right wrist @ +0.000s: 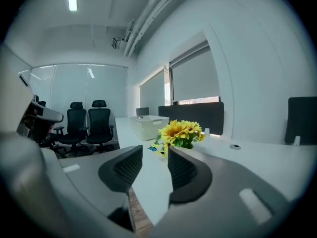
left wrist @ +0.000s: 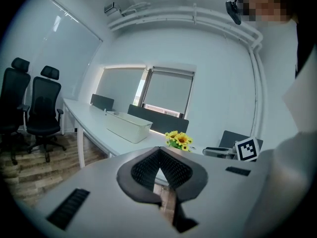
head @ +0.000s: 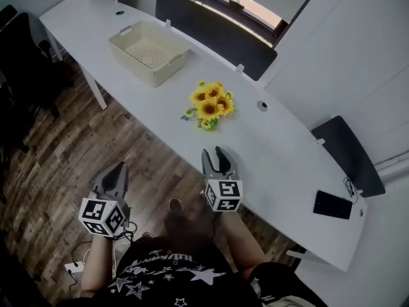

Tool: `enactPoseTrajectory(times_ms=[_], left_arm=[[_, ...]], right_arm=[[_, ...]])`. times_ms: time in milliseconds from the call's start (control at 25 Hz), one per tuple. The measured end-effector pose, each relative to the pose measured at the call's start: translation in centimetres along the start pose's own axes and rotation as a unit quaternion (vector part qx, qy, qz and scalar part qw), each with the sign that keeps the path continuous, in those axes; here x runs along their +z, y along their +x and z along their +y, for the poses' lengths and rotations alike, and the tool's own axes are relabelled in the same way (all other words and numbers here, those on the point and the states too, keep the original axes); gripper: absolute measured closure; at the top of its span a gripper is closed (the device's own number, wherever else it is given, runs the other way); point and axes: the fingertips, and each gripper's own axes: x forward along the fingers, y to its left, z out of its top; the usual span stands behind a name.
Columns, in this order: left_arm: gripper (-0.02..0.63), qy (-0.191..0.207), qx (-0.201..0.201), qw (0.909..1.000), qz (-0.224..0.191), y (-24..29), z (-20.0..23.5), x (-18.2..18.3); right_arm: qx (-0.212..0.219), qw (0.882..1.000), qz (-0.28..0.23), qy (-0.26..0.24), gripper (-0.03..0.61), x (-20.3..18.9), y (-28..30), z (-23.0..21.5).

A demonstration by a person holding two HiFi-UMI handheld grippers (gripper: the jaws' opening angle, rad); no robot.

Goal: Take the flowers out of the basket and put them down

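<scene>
A bunch of yellow sunflowers (head: 211,104) (left wrist: 179,139) (right wrist: 181,132) lies on the long white table (head: 275,146), apart from the cream basket (head: 163,75) (left wrist: 128,127) (right wrist: 146,125), which shows nothing inside. My right gripper (head: 213,152) (right wrist: 154,152) hovers at the table's near edge, short of the flowers, its jaws a little apart with nothing between them. Over the wooden floor, my left gripper (head: 118,168) (left wrist: 158,150) is held away from the table, with its pads meeting at the tips and holding nothing.
Dark divider panels (head: 217,34) line the table's far edge. A black phone (head: 332,204) lies near the table's right end, and a round cable port (head: 262,105) sits right of the flowers. Office chairs (left wrist: 37,113) stand at the left, and a power strip (head: 75,267) lies on the floor.
</scene>
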Motion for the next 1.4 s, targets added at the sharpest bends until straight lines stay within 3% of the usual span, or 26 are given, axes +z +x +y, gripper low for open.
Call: enactPoseTrajectory(times_ms=[160,200,440,840,1400], left_arm=[[0.604,0.002,-0.008,1.0000,-0.005,-3.4,-0.2,-0.5],[0.604,0.001,-0.009,0.9999,-0.007,-4.1,-0.2,-0.6],[0.604,0.009,-0.031,0.9994,-0.016,-7.4,-1.3,-0.9],[0.604,0.021,-0.059,0.9980,-0.007,-11.0,-1.7,-2.4],[0.604,0.015,-0.062,0.9976,-0.025,-11.2,-0.9,-1.3]], right_arm=[[-0.026,0.999,-0.019,0.007,0.564,0.4,-3.4,1.2],[-0.028,0.999,-0.024,0.009,0.575,0.5,-4.2,1.7],[-0.023,0.998,-0.056,0.006,0.577,1.5,-8.7,4.8],[0.006,0.998,-0.043,-0.040,0.577,-0.4,-13.2,10.7],[-0.005,0.999,-0.025,-0.038,0.577,-1.1,-13.7,10.5]])
